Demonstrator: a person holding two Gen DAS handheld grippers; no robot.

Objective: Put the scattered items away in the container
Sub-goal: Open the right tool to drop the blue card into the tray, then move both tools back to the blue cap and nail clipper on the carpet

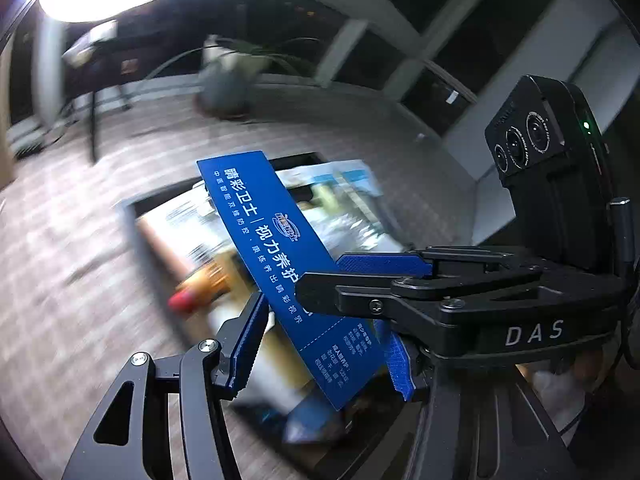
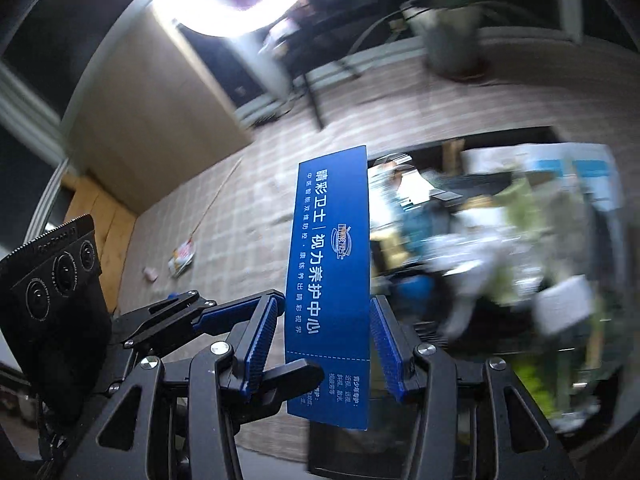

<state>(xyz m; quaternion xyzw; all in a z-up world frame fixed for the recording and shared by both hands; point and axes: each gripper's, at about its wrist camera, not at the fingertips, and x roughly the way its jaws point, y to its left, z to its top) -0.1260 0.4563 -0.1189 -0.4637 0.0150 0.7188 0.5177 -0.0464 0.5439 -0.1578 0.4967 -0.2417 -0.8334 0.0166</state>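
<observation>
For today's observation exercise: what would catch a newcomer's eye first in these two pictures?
A long blue card with white Chinese print stands up at the centre of both views, between the right gripper's blue pads. A glaring ring light shines at the top, and a blurred, crowded container lies behind the card.

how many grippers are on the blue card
2: the left gripper clamps the blue card at its lower end; the right gripper grips its long edges.

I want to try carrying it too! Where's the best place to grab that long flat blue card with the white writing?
Grab the long flat blue card by its two long edges near the lower end, just as the right gripper does, with a blue ribbed pad on each side. It is thin and narrow, so it fits between the fingers there. Come from the bottom end, leaving the top sticking out.
</observation>
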